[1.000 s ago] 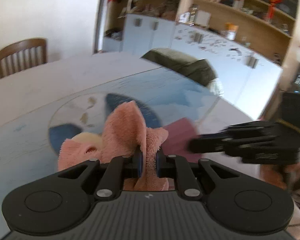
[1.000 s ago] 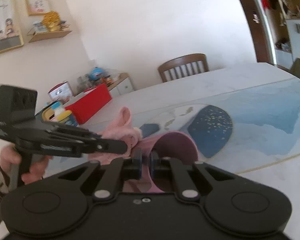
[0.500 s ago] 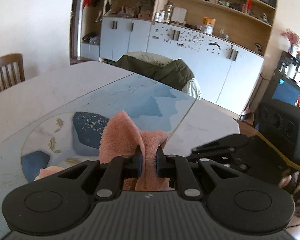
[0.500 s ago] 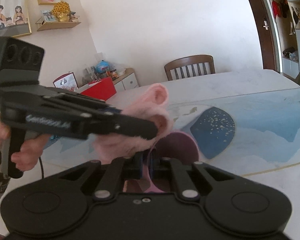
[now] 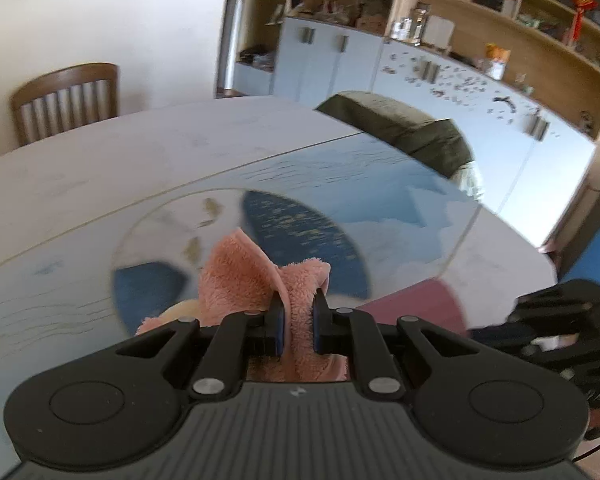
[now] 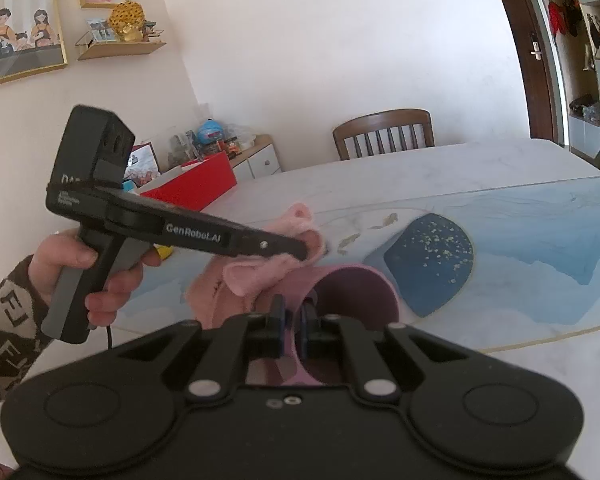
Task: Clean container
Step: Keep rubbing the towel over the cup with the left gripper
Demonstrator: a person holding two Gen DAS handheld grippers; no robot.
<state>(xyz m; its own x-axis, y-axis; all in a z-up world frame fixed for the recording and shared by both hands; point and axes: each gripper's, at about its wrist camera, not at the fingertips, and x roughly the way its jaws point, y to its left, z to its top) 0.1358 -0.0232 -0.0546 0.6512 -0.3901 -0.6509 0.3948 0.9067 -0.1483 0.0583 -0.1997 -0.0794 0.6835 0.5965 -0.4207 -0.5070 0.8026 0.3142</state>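
Note:
My left gripper (image 5: 297, 322) is shut on a fluffy pink cloth (image 5: 240, 276), which bunches up ahead of its fingers. In the right wrist view the left gripper (image 6: 308, 250) holds that pink cloth (image 6: 256, 276) just left of the pink cup's mouth, touching its rim. My right gripper (image 6: 292, 330) is shut on the near rim of the pink cup (image 6: 356, 292), which lies tilted with its dark inside facing the camera. The pink cup (image 5: 416, 308) shows blurred at the lower right of the left wrist view, beside the right gripper's black body (image 5: 560, 320).
A white table (image 6: 400, 184) carries a blue patterned mat (image 6: 520, 248). A wooden chair (image 6: 384, 132) stands at the far side. A red box (image 6: 192, 192) and clutter sit at the left. A hand in a patterned sleeve (image 6: 4, 320) holds the left gripper. Cabinets (image 5: 440, 76) line the back wall.
The left gripper has come down with the cloth from above the cup to beside its rim. The right gripper keeps its hold on the cup.

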